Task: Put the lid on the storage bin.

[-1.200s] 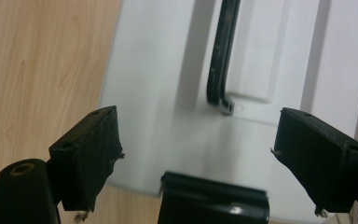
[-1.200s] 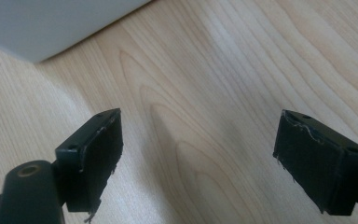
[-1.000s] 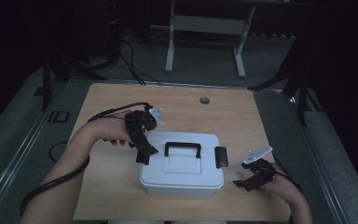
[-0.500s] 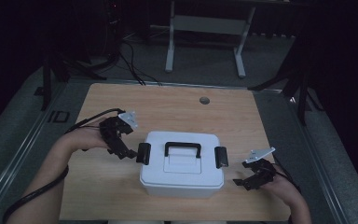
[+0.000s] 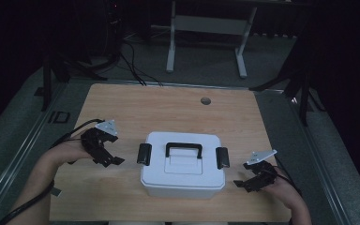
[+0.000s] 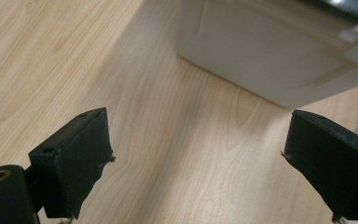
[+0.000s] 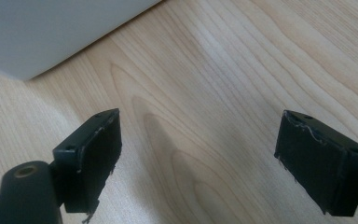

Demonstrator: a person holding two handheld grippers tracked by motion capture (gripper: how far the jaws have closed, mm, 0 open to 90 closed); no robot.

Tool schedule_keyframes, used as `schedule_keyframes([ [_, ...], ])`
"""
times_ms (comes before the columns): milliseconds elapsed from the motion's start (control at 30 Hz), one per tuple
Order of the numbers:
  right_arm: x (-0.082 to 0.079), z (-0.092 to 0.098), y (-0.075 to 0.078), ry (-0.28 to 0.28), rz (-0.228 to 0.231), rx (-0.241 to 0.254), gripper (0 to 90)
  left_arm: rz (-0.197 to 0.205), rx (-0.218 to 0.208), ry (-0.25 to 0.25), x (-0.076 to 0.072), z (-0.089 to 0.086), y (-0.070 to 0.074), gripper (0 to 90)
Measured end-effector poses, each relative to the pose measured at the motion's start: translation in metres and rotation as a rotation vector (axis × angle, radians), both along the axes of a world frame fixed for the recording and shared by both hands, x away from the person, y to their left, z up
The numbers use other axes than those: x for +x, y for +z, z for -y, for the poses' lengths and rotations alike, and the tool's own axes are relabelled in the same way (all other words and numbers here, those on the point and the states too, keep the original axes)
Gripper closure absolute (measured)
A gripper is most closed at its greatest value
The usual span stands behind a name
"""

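On the left side of the wooden table (image 5: 122, 108), the left gripper (image 5: 108, 160) sits low over the bare wood, held in the person's left hand (image 5: 64, 151), with a black cable trailing back along the forearm. Its jaws have just been opening and now stand wide apart with nothing between them; in the left gripper view only wood grain lies between the two black pads (image 6: 77, 158). It is near the left end of the box but not touching it.

The white plastic box (image 5: 183, 183) stands in the middle of the table, toward the near edge. Its lid is on, with a black carry handle (image 5: 183, 148) lying across the top and a black latch (image 5: 144, 153) at the left end and another latch (image 5: 222, 157) at the right end. In the left gripper view the box (image 6: 270, 51) fills the upper right, its lower edge resting on the wood.

On the right, the right gripper (image 5: 249, 183) rests low by the near right corner of the box, held in the right hand (image 5: 283, 190), just beside the box and apart from it. Its jaws are also spread wide and hold nothing; the right gripper view shows bare table (image 7: 223, 93) between the pads (image 7: 95, 154), with a corner of the box (image 7: 42, 32) at the upper left.

Farther back, a small round hole (image 5: 206, 101) sits near the far edge of the table.
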State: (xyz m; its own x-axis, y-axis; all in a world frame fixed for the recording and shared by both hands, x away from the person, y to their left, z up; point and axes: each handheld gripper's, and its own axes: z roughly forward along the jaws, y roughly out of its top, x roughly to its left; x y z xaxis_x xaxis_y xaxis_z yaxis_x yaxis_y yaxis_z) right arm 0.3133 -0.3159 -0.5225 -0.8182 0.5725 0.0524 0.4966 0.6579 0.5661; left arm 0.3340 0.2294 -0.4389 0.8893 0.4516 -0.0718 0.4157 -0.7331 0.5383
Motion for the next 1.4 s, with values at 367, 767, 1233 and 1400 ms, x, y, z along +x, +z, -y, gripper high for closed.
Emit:
schedule_keyframes([
  [367,-0.002,0.003,-0.002,-0.019,0.012,0.006,14.0,-0.029,-0.035,0.054,-0.010,-0.026,-0.035,7.3],
  [767,-0.004,0.004,-0.005,-0.036,0.025,0.020,14.0,-0.052,-0.084,0.105,-0.027,-0.048,-0.065,7.3],
  [1233,-0.012,0.011,-0.004,-0.109,0.083,0.058,14.0,-0.009,-0.135,0.194,-0.048,-0.071,-0.083,7.3],
  [1400,-0.015,0.013,-0.004,-0.158,0.111,0.082,14.0,0.045,-0.143,0.237,-0.056,-0.073,-0.085,7.3],
])
